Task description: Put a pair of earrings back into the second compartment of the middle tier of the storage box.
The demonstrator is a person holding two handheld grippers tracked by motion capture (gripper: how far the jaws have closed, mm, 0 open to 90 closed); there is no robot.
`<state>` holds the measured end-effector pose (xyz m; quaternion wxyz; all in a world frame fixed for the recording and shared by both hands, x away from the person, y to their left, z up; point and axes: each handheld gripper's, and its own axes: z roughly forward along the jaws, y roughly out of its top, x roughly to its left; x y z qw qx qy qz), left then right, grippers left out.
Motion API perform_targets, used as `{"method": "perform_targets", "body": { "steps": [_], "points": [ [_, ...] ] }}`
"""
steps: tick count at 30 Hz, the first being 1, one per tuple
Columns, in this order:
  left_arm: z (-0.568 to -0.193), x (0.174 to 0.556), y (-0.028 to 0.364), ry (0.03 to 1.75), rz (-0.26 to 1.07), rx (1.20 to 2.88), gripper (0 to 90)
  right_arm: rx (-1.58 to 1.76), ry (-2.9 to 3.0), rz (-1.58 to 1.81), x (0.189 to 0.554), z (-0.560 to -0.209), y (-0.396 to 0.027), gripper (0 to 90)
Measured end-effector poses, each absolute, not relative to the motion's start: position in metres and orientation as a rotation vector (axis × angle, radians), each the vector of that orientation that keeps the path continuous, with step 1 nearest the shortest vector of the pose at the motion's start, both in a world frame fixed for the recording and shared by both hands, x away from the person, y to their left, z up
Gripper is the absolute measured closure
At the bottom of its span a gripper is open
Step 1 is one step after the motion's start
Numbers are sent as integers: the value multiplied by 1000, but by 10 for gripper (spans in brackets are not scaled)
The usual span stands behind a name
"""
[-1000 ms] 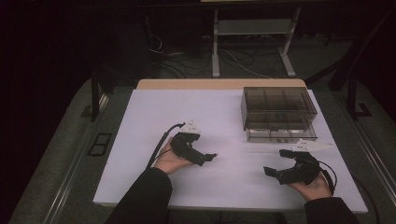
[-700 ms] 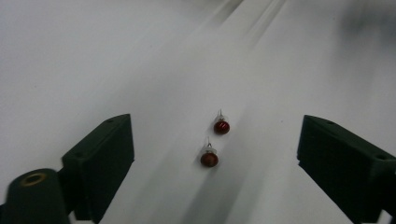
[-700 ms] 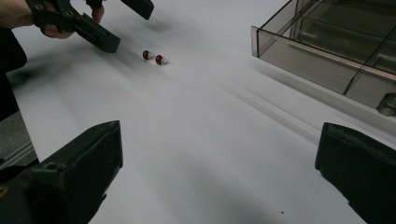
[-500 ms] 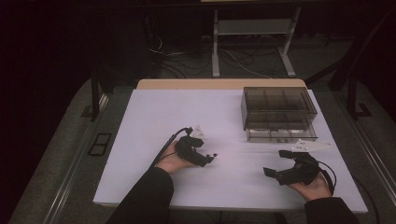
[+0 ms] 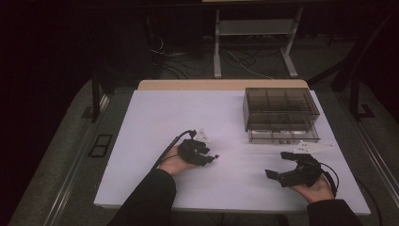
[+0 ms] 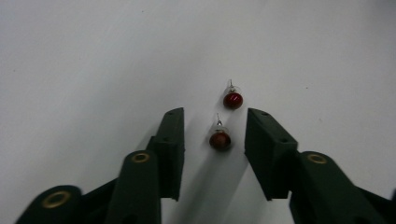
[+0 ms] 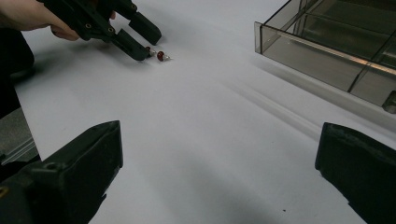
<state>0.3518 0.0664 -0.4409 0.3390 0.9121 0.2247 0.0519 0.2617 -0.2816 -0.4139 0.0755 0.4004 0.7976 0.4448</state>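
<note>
Between the jaws of your left tool (image 6: 215, 135) lies the nearer of 2 small red stud earrings (image 6: 220, 139), flat on the white tabletop (image 5: 155, 117); the second earring (image 6: 232, 99) sits just beyond the jaw tips. Those jaws have just been closing in, yet a gap shows on both sides of the stud, so the pads do not press on it and nothing is lifted. By my reading, you are at the very start: the grasp is not yet made, and both earrings are left to carry, probably to the smoky compartment box (image 5: 281, 113), whose drawer (image 5: 282, 135) stands pulled out, well apart on the right. Your right tool (image 5: 287, 165) rests near the tabletop's front edge, jaws spread wide and holding nothing.

Your left gripper view gives you the gap between pads and stud. Your high view cannot resolve the earrings, but it places both hands and the box. Your right gripper view shows, from the side, the earrings at the left tool's tips and the drawer's dividers.
</note>
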Motion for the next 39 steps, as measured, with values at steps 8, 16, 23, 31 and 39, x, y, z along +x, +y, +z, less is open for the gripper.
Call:
{"method": "perform_targets", "body": {
  "steps": [8, 16, 23, 31, 39],
  "points": [
    [-442, 355, 68, 579, 128, 2365, 712, 1194, 2394, 1335, 262, -414, -282, 3],
    [-442, 359, 69, 554, 106, 2369, 786, 1197, 2394, 1330, 262, -414, -283, 4],
    [-441, 361, 70, 561, 75, 2365, 788, 1207, 2396, 1331, 261, -414, -283, 3],
    [-422, 362, 65, 538, 32, 2362, 788, 1207, 2391, 1335, 262, -414, -285, 3],
    [-401, 366, 56, 519, -16, 2322, 788, 1215, 2379, 1342, 262, -415, -289, 4]
  ]
}}
